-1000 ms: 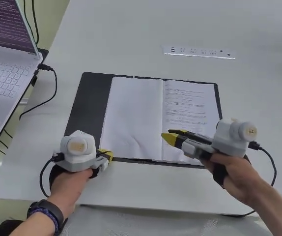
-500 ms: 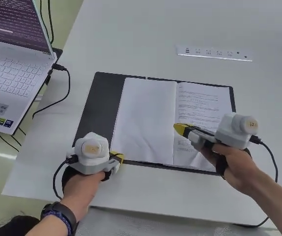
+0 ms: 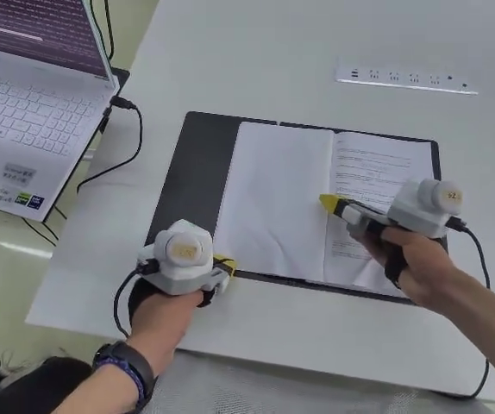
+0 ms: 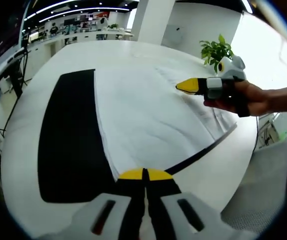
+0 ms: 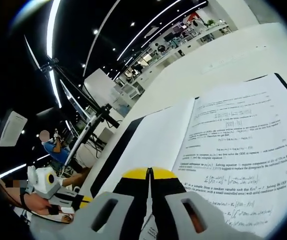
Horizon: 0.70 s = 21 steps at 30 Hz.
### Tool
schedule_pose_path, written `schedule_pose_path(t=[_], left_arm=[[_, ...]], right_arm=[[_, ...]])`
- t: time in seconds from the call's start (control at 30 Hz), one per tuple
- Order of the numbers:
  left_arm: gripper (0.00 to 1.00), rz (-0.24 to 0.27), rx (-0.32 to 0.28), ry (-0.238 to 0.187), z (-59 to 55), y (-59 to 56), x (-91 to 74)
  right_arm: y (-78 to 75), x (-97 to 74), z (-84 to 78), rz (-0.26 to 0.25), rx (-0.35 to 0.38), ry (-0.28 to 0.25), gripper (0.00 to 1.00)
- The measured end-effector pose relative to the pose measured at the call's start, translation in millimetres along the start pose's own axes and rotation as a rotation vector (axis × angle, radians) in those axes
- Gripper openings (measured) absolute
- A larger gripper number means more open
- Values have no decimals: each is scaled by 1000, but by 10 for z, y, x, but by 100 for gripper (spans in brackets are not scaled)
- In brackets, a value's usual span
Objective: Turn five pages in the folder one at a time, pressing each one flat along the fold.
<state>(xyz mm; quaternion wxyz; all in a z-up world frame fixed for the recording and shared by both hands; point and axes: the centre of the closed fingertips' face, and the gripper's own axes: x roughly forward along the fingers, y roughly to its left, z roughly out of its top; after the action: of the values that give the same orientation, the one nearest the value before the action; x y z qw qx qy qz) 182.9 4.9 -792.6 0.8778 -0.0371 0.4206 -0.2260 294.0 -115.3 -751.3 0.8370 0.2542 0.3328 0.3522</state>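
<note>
Head view first: looking down at the folder (image 3: 197,172), spread open flat on the white table (image 3: 256,52), just right of a laptop (image 3: 23,112). Left gripper (image 3: 224,263) parked at the near edge, by the bottom corner of the blank page (image 3: 273,203), jaws pinched together on nothing. Probably there to keep the cover from sliding. Can't tell whether it's actually touching, though. Right gripper (image 3: 328,203) held low near the fold, tip pointing left across the printed page (image 3: 385,164), also clamped closed and empty. Looks like lining up for a press along the crease, or maybe going for the next sheet, hard to say which. Black cover bare on the left side, plain white sheet next, dense text on the right. A faint wrinkle or two on the blank sheet, otherwise lying pretty flat.
</note>
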Motion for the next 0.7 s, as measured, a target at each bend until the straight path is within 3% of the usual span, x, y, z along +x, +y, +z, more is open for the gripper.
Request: schedule_pose_path(t=[0.13, 0.3, 0.47, 0.7], left_arm=[[0, 3, -2, -2, -2, -8, -9], [0, 0, -6, -3, -1, 1, -8], [0, 2, -10, -7, 1, -2, -6], [0, 2, -14, -7, -4, -1, -9]], right_arm=[[-48, 34, -74, -8, -8, 20, 0], [-74, 54, -7, -4, 3, -7, 0], [-161, 137, 143, -38, 20, -84, 0], [-289, 265, 303, -65, 56, -152, 0]])
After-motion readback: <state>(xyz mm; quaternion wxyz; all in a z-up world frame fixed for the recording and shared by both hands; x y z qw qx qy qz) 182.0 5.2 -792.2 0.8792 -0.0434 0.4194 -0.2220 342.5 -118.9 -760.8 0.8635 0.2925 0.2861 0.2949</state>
